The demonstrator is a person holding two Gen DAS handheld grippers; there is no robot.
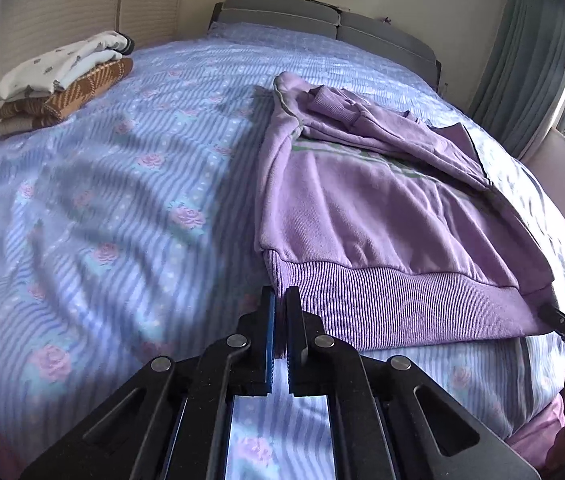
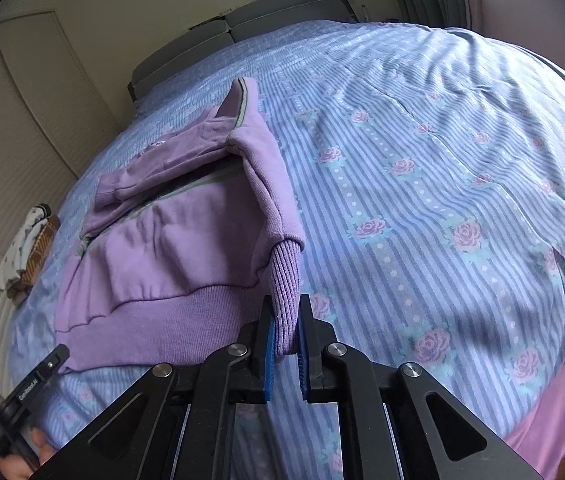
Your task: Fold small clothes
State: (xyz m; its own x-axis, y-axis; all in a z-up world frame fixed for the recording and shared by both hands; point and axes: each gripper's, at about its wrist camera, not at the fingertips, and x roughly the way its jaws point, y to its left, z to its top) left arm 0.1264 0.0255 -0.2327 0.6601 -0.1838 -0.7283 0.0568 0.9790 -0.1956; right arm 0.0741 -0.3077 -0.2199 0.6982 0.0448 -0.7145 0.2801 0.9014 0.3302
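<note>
The left gripper point(image 1: 280, 300) has its jaws pressed together at the near left corner of the lilac sweatshirt's point(image 1: 366, 208) ribbed hem point(image 1: 402, 304), seemingly pinching its edge, while the right gripper point(image 2: 286, 320) is clamped on the hem's other corner, which bunches up between the blue pads point(image 2: 268, 344). Holding both bottom corners likely readies the garment to be folded up toward its collar, sleeves already laid across the chest. It lies on a bed's blue striped, rose-printed sheet point(image 1: 122, 208), with folded clothes point(image 1: 62, 76) stacked far left, a grey headboard point(image 1: 302, 14) and a curtained window point(image 1: 538, 64) beyond.
</note>
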